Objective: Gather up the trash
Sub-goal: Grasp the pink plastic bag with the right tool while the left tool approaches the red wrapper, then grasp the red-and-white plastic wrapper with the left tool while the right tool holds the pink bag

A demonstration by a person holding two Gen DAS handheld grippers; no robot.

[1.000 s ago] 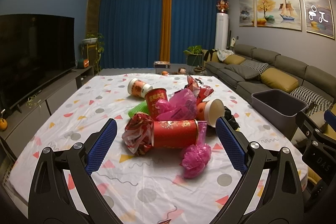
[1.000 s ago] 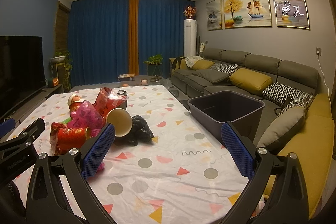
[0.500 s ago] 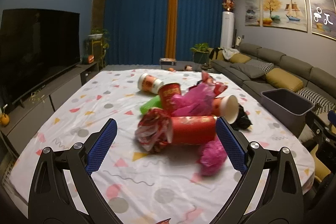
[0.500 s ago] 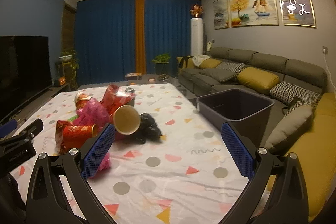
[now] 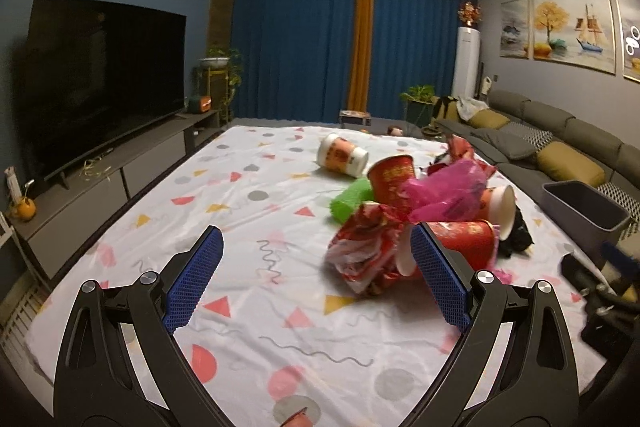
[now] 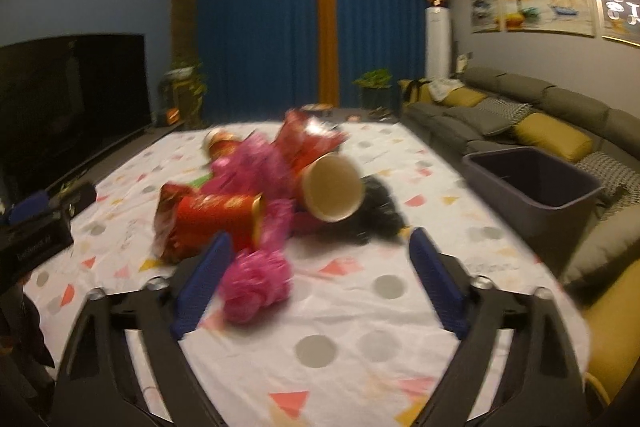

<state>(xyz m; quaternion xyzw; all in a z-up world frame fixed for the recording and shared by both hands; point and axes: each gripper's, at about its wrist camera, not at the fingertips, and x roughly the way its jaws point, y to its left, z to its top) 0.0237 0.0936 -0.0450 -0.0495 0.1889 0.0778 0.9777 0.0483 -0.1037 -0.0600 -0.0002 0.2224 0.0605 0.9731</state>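
A pile of trash lies on the table: red paper cups [image 5: 460, 239] [image 6: 218, 215], a pink plastic bag [image 5: 448, 193], a crumpled red wrapper [image 5: 368, 251], a green piece [image 5: 350, 199], a black bag [image 6: 378, 213] and a pink ball of plastic [image 6: 256, 279]. A white-and-orange cup [image 5: 342, 157] lies apart, farther back. My left gripper [image 5: 316, 279] is open and empty, left of the pile. My right gripper [image 6: 316, 275] is open and empty, just in front of the pile, its left finger beside the pink ball. The right wrist view is blurred.
A dark grey bin [image 6: 532, 179] [image 5: 586, 213] stands at the table's right edge, by the grey sofa [image 6: 520, 123]. A TV [image 5: 100, 83] on a low cabinet runs along the left. The table has a white patterned cloth [image 5: 248, 195].
Both grippers have swung left and moved closer to the table. The pile now sits right of my left gripper and just ahead of my right gripper. Both stay open.
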